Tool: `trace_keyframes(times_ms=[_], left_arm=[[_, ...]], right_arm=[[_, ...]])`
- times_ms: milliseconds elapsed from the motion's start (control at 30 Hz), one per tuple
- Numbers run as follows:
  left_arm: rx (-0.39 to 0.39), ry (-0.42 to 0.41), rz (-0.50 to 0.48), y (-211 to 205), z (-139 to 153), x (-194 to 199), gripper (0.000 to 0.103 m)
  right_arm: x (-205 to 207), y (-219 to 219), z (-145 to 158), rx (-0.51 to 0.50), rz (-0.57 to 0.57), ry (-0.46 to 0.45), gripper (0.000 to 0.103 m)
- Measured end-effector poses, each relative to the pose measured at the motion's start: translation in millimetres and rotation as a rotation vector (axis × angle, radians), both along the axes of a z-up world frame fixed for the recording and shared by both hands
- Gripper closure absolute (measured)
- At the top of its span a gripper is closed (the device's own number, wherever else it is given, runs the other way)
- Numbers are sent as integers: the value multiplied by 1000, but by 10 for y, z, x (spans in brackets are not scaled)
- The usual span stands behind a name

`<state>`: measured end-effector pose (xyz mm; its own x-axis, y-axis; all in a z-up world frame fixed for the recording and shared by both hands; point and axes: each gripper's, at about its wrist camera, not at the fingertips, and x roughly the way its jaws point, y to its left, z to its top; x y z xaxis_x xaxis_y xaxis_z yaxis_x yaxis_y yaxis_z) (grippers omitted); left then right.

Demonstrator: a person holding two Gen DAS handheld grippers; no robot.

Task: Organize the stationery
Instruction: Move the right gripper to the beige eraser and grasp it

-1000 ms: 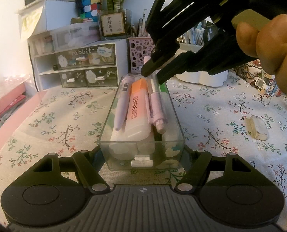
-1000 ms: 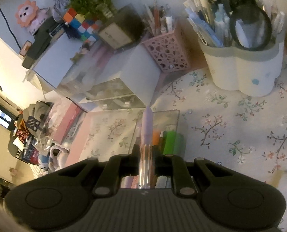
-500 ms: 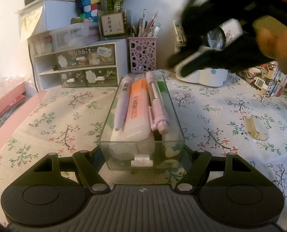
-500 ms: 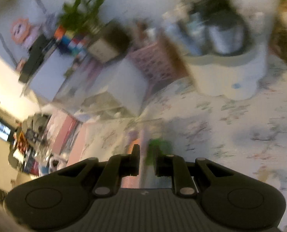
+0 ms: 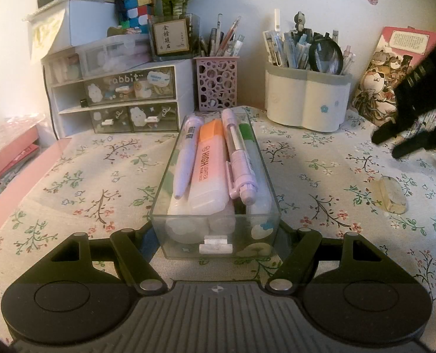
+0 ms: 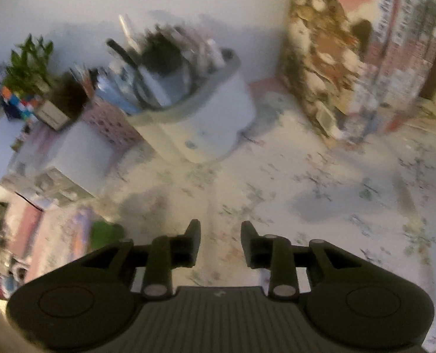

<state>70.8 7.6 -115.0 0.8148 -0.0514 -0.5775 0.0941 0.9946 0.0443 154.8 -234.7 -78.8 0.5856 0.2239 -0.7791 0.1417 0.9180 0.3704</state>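
A clear plastic box (image 5: 241,235) stands on the flowered cloth, and my left gripper (image 5: 216,244) is shut on its near end, one finger on each side wall. In the box lie a lilac pen (image 5: 185,156), an orange highlighter (image 5: 207,170), a lilac clip pen (image 5: 238,161) and a green highlighter (image 5: 245,135). My right gripper (image 6: 220,235) hangs over bare cloth with its jaws opening and nothing between them. The left wrist view shows my right gripper (image 5: 388,147) at the far right, well away from the box.
A small translucent block (image 5: 392,194) lies on the cloth at the right. At the back stand a white pen holder (image 5: 306,103), a pink perforated pen cup (image 5: 216,88), a drawer unit (image 5: 115,100) and upright books (image 5: 394,67). The right wrist view is blurred.
My right gripper let go of the lilac clip pen, which now lies in the box. It swung right, away from the box, and its jaws spread. The left gripper kept still.
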Motion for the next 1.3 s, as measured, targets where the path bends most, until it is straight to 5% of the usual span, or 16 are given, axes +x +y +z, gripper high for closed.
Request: trace_keyframes(times_ms=[700, 867, 1300], left_arm=[[-1, 0, 0, -2, 0, -1, 30], [0, 0, 0, -5, -1, -3, 30], [-8, -1, -1, 1, 2, -5, 31]], right_arm=[[-287, 226, -222, -119, 24, 37, 68], [-265, 309, -228, -181, 39, 23, 79], [-288, 307, -236, -112, 20, 4, 81]])
